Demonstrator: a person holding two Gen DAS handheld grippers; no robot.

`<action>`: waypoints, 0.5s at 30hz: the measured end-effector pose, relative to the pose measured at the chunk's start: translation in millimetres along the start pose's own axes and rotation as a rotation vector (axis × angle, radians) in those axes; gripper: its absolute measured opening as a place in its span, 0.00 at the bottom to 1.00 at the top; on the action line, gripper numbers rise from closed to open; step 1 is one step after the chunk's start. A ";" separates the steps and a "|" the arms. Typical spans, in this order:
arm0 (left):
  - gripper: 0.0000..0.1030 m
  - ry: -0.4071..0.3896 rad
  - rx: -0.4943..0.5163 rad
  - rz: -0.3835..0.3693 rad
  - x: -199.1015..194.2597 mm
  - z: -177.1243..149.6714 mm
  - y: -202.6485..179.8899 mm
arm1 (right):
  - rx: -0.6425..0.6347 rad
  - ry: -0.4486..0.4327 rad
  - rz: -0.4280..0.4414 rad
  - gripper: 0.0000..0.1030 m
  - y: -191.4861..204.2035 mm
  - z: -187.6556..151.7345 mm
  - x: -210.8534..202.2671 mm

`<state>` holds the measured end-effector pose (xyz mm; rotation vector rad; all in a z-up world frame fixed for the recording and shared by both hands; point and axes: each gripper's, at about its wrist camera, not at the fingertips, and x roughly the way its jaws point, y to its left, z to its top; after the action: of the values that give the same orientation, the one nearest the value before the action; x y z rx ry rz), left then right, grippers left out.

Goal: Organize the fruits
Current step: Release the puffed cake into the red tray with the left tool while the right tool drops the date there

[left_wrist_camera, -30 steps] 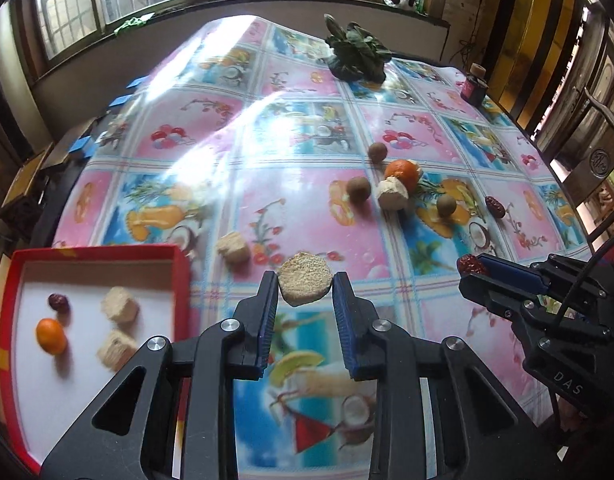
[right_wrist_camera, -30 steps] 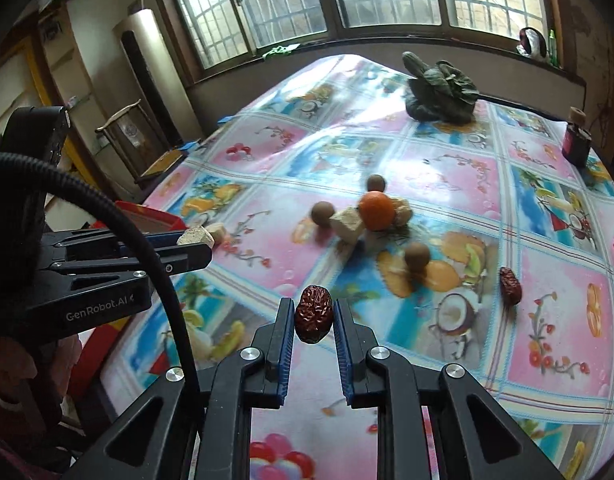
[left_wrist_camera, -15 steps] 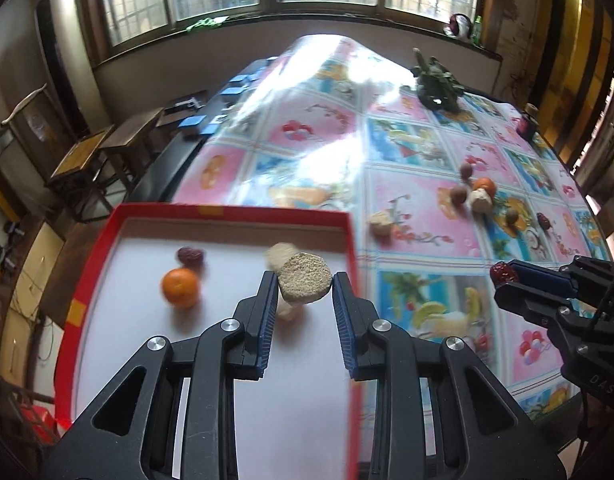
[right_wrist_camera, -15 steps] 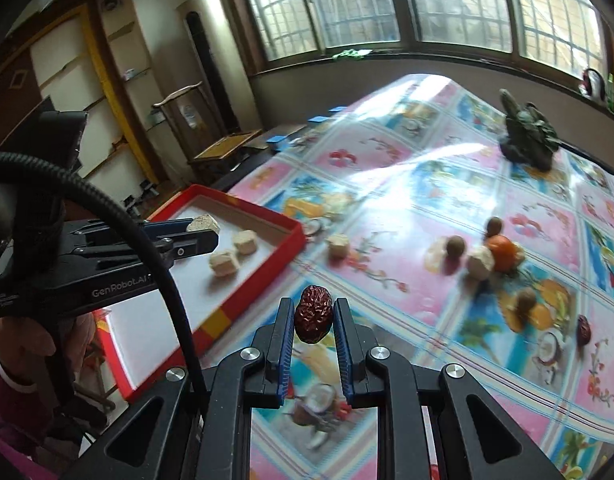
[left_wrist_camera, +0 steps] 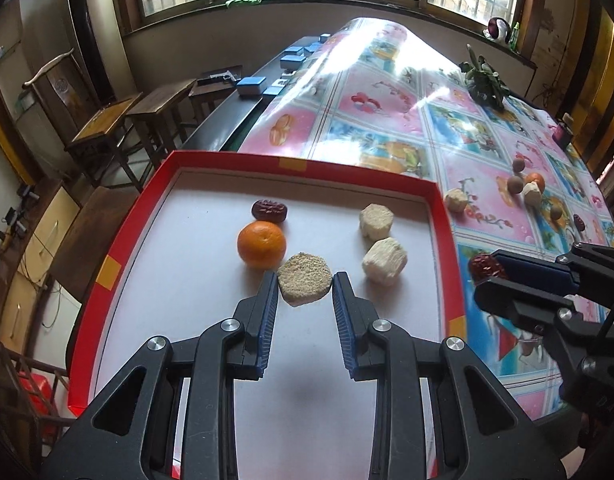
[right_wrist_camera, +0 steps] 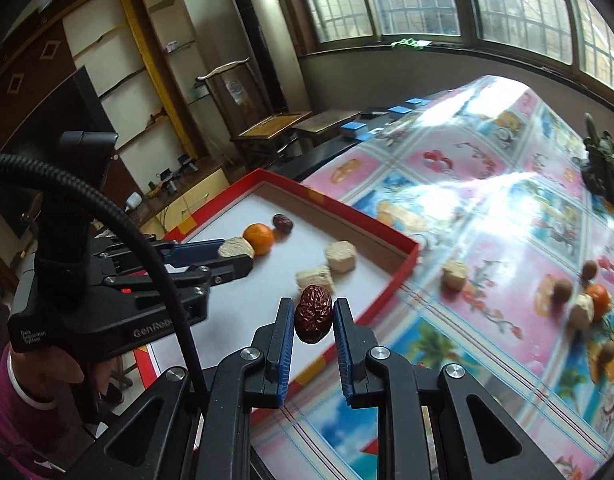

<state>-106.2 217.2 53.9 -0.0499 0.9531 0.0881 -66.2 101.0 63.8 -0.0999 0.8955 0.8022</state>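
My left gripper (left_wrist_camera: 305,286) is shut on a round tan cake piece (left_wrist_camera: 305,283) and holds it above the red-rimmed white tray (left_wrist_camera: 147,196). In the tray lie an orange (left_wrist_camera: 262,243), a red date (left_wrist_camera: 269,210) and two pale cake pieces (left_wrist_camera: 375,221). My right gripper (right_wrist_camera: 313,314) is shut on a dark red date (right_wrist_camera: 313,313) over the tray's near right rim (right_wrist_camera: 407,258); it also shows in the left wrist view (left_wrist_camera: 487,268). The left gripper shows in the right wrist view (right_wrist_camera: 235,249).
On the flowered tablecloth (left_wrist_camera: 387,120) to the right lie a cake piece (left_wrist_camera: 455,199), an orange (left_wrist_camera: 534,181), several brown round fruits and another date (left_wrist_camera: 579,222). A green plant (left_wrist_camera: 485,84) stands far back. Wooden chairs (left_wrist_camera: 103,120) stand left of the table.
Both grippers have swung left from the table's middle to the tray, each still carrying its piece. The left gripper has come lower and further over the tray.
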 end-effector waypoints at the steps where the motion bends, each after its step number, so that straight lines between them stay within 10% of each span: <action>1: 0.26 0.006 -0.003 0.002 2.3 -1.0 2.9 | -0.006 0.007 0.005 0.18 1.5 1.1 5.3; 15: 0.26 0.037 -0.025 0.027 20.1 -4.8 17.4 | -0.047 0.119 0.033 0.18 15.3 1.8 63.7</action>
<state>-100.2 235.2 34.7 -0.0618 0.9899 0.1244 -52.1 149.6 22.2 -0.1763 0.9932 0.8546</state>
